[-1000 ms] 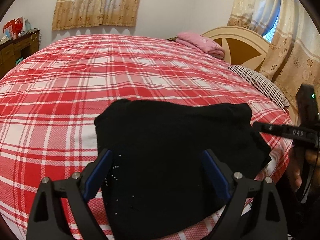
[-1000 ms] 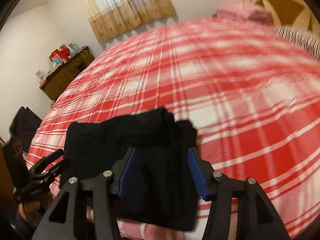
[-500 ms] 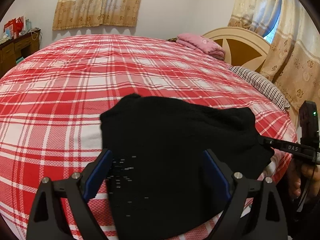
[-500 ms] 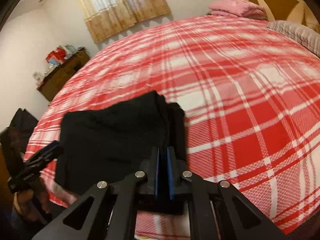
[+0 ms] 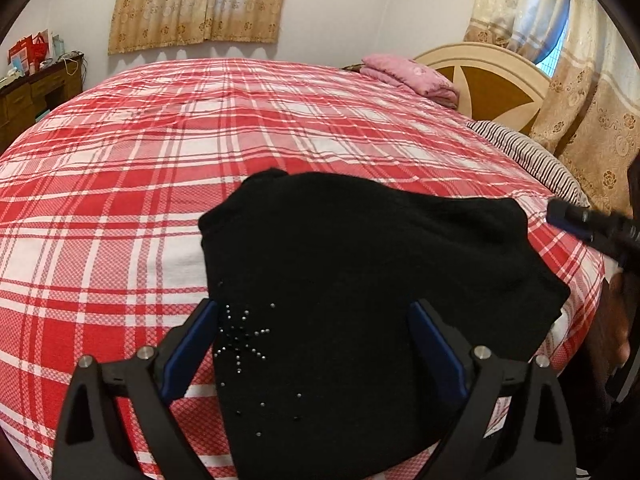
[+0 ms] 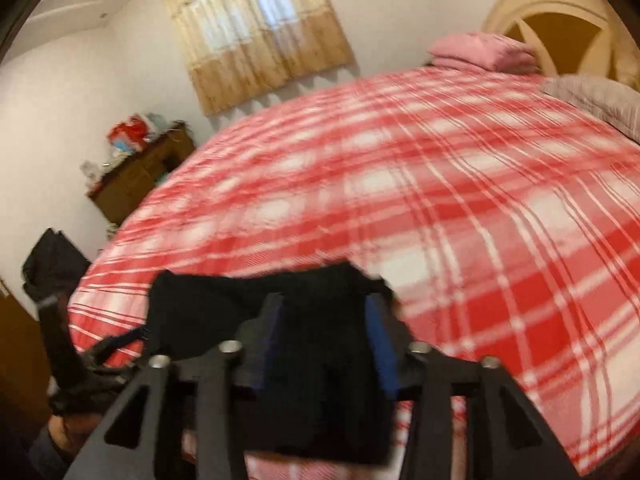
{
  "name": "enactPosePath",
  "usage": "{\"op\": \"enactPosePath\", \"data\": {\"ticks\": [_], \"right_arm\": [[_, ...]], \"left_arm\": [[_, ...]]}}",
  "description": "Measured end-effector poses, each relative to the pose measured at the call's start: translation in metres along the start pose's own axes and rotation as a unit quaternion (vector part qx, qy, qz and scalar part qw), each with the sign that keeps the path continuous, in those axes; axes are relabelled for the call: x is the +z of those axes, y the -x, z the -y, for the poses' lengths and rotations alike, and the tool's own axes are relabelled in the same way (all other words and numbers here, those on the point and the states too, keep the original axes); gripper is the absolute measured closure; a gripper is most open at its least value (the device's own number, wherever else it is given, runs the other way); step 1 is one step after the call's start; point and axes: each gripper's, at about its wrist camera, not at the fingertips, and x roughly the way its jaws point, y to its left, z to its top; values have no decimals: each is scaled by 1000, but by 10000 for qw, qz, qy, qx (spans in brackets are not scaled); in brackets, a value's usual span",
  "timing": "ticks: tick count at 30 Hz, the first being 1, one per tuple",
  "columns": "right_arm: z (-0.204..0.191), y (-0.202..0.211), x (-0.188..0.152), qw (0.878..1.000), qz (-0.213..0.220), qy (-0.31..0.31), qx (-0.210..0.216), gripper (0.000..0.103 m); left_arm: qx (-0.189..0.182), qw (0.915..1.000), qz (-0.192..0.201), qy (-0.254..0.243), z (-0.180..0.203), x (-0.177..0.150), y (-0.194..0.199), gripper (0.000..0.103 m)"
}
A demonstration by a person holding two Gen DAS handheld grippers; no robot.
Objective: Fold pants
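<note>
Pants: black pants (image 5: 360, 280) lie folded into a compact stack at the near edge of the red plaid bed (image 5: 200, 120).
Left gripper: the left gripper (image 5: 312, 344) hovers over the stack, fingers wide apart, holding nothing.
Right gripper: the right gripper (image 6: 324, 344), blurred, has parted fingers at the stack's right end.
Advice: press the layers flat and square the edges before letting go.
Surroundings: pink pillow (image 5: 412, 76) sits far right.
</note>
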Motion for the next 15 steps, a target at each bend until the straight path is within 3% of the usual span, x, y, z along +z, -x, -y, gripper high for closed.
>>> {"op": "enactPosePath", "data": {"ticks": [4,9,11,15], "right_arm": [[-7,-25,8,9992,-174,81,349,55],[16,-68,4,9954,-880,-344,152,55],[18,-63,1,9960,-759,-376,282,55],[15,-46,-3,9975,-646,-248,135,55]], "left_arm": [[3,10000,-11,-19,2,1,0,6],[-28,10000,-19,-19,1,0,-1,6],[-30,10000,-20,-33,1,-1,-1,6],[-32,10000,-37,-19,1,0,0,6]]}}
